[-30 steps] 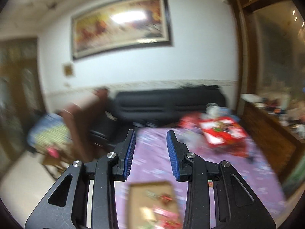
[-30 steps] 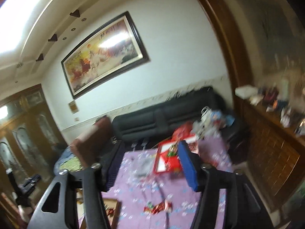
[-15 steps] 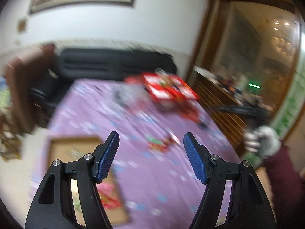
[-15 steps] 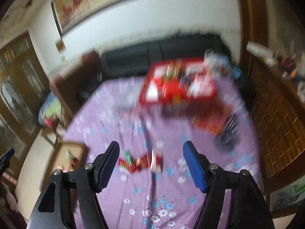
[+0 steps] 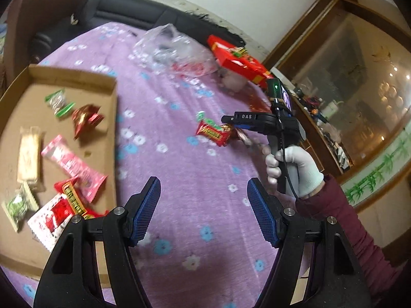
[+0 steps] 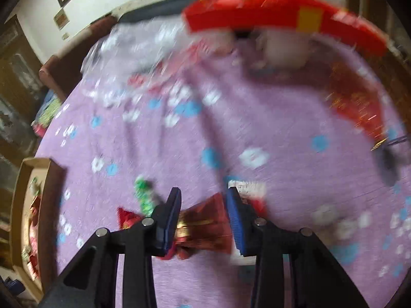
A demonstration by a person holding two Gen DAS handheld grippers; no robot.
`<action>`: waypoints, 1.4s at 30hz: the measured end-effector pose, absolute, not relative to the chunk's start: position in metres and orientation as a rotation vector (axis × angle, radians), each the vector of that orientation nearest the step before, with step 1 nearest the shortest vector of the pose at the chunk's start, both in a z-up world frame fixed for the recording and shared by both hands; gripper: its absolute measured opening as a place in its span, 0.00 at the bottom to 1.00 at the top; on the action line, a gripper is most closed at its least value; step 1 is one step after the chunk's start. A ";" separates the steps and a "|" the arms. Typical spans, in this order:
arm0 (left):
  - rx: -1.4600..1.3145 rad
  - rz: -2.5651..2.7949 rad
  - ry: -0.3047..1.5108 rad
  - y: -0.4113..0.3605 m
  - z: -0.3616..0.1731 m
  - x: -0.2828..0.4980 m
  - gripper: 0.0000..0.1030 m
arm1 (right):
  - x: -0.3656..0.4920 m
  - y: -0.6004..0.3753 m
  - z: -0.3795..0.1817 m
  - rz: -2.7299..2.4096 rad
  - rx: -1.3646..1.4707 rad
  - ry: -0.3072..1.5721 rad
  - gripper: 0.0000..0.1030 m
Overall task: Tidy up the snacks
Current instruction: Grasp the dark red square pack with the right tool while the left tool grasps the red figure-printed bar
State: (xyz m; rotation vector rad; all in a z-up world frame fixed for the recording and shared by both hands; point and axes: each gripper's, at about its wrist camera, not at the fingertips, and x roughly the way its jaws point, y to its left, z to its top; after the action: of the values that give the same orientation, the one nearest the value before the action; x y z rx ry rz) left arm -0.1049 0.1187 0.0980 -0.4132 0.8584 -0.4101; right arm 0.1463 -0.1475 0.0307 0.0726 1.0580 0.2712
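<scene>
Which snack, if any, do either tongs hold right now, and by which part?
Left tongs hold nothing. Right tongs are closing around the middle of a red wrapped snack on the cloth; a firm grip cannot be told yet.

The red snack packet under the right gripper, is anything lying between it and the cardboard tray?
Nothing visible. Between the red snack packet and the cardboard tray lies only bare purple tablecloth; the small green packet sits just beyond, off that path.

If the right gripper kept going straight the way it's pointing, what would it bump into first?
Most likely the red snack wrapper lying on the purple cloth. It already sits between the closing jaws of the right gripper, though the blur hides whether the pads touch it yet.
</scene>
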 end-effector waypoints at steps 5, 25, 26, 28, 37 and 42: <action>-0.412 -0.411 0.851 0.131 0.091 -0.118 0.68 | 0.095 -0.140 0.042 0.628 0.162 1.111 0.39; -0.376 -0.373 0.904 0.111 0.079 -0.125 0.68 | 0.046 -0.123 0.019 0.565 0.202 1.018 0.52; -0.374 -0.375 0.908 0.108 0.078 -0.123 0.68 | 0.046 -0.118 0.016 0.553 0.193 1.014 0.52; -0.382 -0.392 0.917 0.104 0.075 -0.120 0.68 | 0.046 -0.115 0.012 0.527 0.170 1.006 0.52; -0.309 -0.362 0.948 0.084 0.073 -0.090 0.68 | 0.040 -0.141 0.016 0.430 0.055 0.953 0.35; -0.186 -0.336 0.937 0.060 0.072 -0.060 0.68 | 0.040 -0.172 0.013 0.437 0.132 0.950 0.36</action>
State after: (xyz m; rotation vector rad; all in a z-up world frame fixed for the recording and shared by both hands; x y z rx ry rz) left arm -0.0597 0.0598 0.0716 -0.1861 0.9369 -0.3358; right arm 0.0400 -0.1724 0.0128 0.1320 0.9503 0.4374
